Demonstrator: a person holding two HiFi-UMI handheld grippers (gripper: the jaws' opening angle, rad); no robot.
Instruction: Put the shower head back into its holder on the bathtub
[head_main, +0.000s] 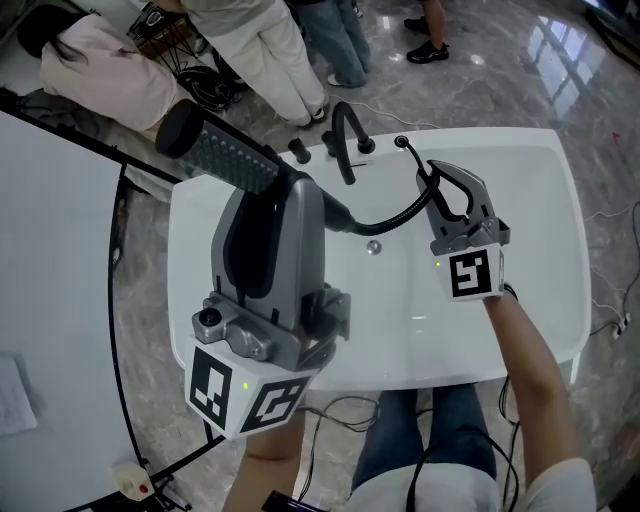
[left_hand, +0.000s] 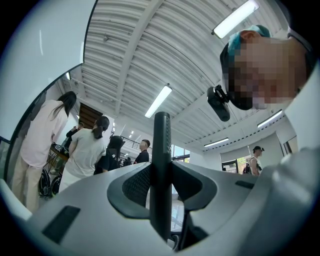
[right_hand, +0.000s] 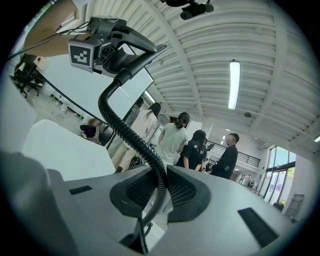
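Observation:
The black shower head (head_main: 213, 152) is raised over the white bathtub (head_main: 540, 220), and my left gripper (head_main: 278, 192) is shut on its handle. In the left gripper view that handle (left_hand: 161, 170) stands upright between the jaws. Its black ribbed hose (head_main: 385, 222) sags to the right, where my right gripper (head_main: 443, 185) is shut on it, then runs on to a black fitting (head_main: 402, 143) on the tub's far rim. The right gripper view shows the hose (right_hand: 156, 192) pinched between the jaws, with my left gripper (right_hand: 107, 42) at the upper left.
A black curved faucet (head_main: 345, 135) and small black knobs (head_main: 298, 150) stand on the tub's far rim. Several people (head_main: 270, 50) stand just beyond it. A white panel (head_main: 50, 260) on a black frame is at the left. Cables (head_main: 340, 410) lie on the marble floor.

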